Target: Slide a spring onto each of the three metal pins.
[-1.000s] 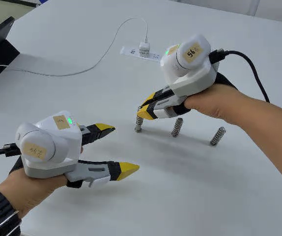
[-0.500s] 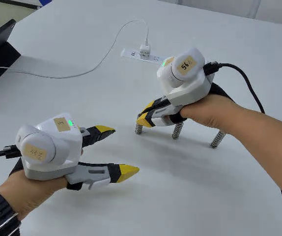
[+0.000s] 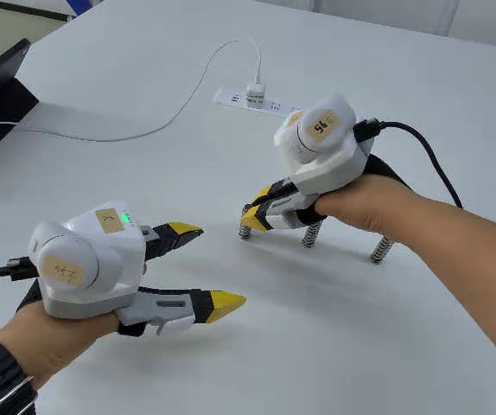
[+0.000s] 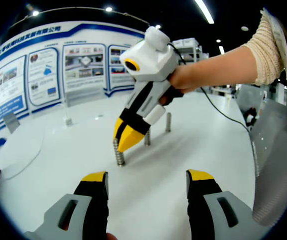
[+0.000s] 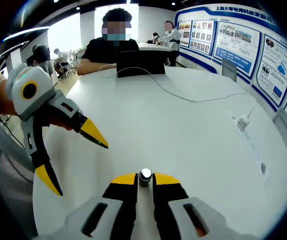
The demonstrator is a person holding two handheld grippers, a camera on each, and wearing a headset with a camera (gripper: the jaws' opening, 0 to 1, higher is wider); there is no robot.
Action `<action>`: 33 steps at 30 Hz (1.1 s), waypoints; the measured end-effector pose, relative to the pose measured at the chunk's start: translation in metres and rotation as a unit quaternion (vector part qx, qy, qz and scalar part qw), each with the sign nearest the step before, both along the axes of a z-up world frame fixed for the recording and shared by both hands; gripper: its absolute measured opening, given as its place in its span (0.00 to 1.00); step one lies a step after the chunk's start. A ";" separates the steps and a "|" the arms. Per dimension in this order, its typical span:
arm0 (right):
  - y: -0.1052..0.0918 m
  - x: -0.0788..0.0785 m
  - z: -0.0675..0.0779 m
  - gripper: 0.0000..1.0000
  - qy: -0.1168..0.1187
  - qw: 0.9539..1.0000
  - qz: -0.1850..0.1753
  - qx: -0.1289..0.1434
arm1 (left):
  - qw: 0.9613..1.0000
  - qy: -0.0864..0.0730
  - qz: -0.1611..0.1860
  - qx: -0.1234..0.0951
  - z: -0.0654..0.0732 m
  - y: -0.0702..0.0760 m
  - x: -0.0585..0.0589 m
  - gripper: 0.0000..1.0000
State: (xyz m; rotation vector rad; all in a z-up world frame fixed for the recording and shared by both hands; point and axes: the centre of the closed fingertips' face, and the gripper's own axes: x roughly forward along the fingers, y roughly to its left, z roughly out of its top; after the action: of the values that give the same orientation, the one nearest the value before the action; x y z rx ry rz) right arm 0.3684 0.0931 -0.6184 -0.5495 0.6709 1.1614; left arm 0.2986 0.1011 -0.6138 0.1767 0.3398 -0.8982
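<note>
Jaws of our right gripper (image 3: 251, 220) pinch narrowly, seemingly on the leftmost spring (image 3: 244, 232) to seat it, while our left gripper (image 3: 219, 264) hovers wide open, empty, lower left.

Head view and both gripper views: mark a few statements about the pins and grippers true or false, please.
1. The leftmost pin, middle pin and rightmost pin each carry a spring. True.
2. The right gripper is at the rightmost pin. False: its jaws close around the leftmost pin's top.
3. The left gripper is open. True.
4. The left gripper holds a spring. False: nothing is between its jaws.
</note>
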 end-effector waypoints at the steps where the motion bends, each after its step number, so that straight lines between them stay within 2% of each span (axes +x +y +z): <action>1: -0.001 0.000 0.000 0.14 0.000 1.000 -0.001 0.001 | 1.000 -0.001 0.000 0.001 0.000 0.000 0.000 0.64; 5: -0.006 -0.001 0.003 0.15 -0.005 1.000 -0.005 0.001 | 1.000 -0.001 0.001 0.001 0.001 0.000 0.001 0.65; 16: -0.022 -0.009 0.021 0.20 -0.026 0.999 -0.026 0.026 | 1.000 -0.001 0.003 0.000 0.002 -0.001 0.001 0.67; 18: -0.025 -0.009 0.019 0.20 -0.028 0.999 -0.028 0.029 | 1.000 -0.002 0.004 -0.001 0.003 -0.002 0.001 0.67; 26: -0.038 -0.024 0.035 0.22 -0.043 0.997 -0.045 0.053 | 1.000 -0.003 0.005 0.001 0.007 -0.001 -0.001 0.68; 33: -0.051 -0.033 0.040 0.23 -0.050 0.995 -0.059 0.064 | 1.000 -0.004 0.003 0.001 0.010 -0.003 -0.003 0.69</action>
State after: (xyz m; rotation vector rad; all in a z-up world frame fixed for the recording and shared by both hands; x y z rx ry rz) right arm 0.3350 0.0422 -0.5782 -0.4506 0.5320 1.0520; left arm 0.2952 0.0980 -0.6037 0.1805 0.3341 -0.8903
